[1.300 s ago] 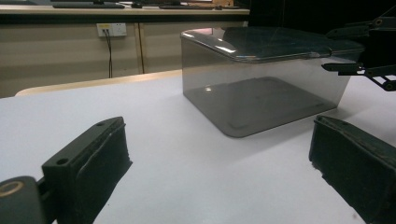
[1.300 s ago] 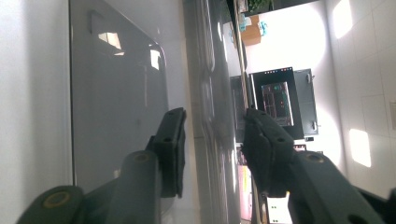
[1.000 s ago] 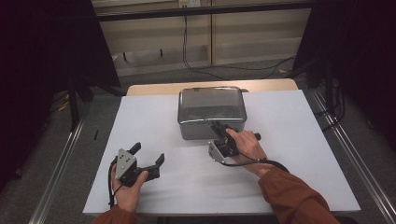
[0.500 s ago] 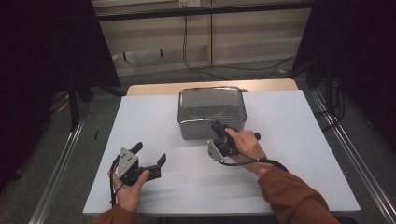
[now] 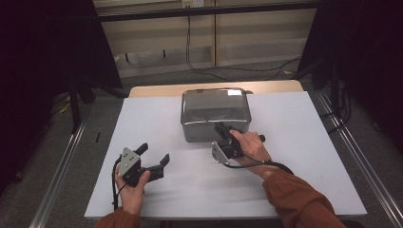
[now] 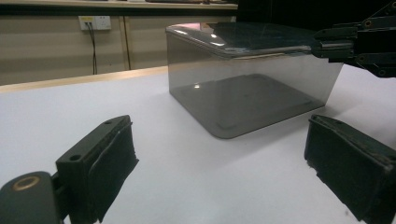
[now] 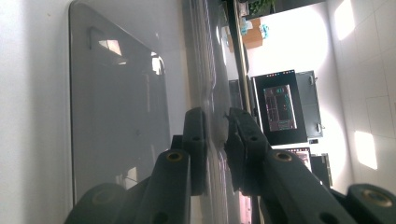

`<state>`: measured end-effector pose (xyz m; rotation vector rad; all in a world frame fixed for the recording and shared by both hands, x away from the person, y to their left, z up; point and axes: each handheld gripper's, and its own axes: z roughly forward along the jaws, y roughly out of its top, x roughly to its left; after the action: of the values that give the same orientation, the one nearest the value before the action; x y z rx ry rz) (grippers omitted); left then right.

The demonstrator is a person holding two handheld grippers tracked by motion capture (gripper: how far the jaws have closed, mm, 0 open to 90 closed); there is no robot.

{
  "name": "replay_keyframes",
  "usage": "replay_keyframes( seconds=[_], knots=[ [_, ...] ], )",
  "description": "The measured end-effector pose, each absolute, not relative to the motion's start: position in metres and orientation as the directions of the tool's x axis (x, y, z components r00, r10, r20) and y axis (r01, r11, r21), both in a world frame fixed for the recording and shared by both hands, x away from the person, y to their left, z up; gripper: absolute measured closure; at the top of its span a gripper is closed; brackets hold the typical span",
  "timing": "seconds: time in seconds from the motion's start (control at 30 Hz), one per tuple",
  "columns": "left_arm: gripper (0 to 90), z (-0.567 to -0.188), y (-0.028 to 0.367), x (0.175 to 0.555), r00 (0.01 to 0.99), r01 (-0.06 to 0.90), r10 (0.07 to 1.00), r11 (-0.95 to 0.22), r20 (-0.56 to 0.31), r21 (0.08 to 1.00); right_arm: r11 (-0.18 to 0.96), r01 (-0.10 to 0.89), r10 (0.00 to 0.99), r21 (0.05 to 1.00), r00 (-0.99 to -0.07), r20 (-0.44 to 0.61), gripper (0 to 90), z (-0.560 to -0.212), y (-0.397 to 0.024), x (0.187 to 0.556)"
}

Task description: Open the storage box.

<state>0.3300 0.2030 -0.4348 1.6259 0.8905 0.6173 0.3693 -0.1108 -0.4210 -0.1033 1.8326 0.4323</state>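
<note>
Right gripper view: fingers (image 7: 233, 140) pinching box lid (image 7: 210, 70)

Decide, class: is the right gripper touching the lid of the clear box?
Touching. In the right gripper view the right gripper has both jaws clamped on the lid edge of the clear box.

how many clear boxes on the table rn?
1. The smoky clear box sits at the middle far part of the white table; the right gripper is shut on its near rim. The open left gripper rests apart at the near left. Nothing seems hidden.
</note>
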Motion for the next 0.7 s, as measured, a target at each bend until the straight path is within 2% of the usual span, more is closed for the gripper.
replay_keyframes(
  seconds=[0.37,0.7],
  knots=[
    [4.9,-0.428,0.195,0.335,0.599,0.184,0.799,-0.087,-0.042,0.979,0.92,-0.29,0.173,0.262,-0.299,-0.938,78.5,-0.415,-0.112,0.37],
    [2.7,-0.428,0.189,0.351,0.616,0.198,0.786,-0.091,-0.052,0.976,0.915,-0.292,0.19,0.28,-0.301,-0.934,78.6,-0.411,-0.113,0.371]
  ],
)
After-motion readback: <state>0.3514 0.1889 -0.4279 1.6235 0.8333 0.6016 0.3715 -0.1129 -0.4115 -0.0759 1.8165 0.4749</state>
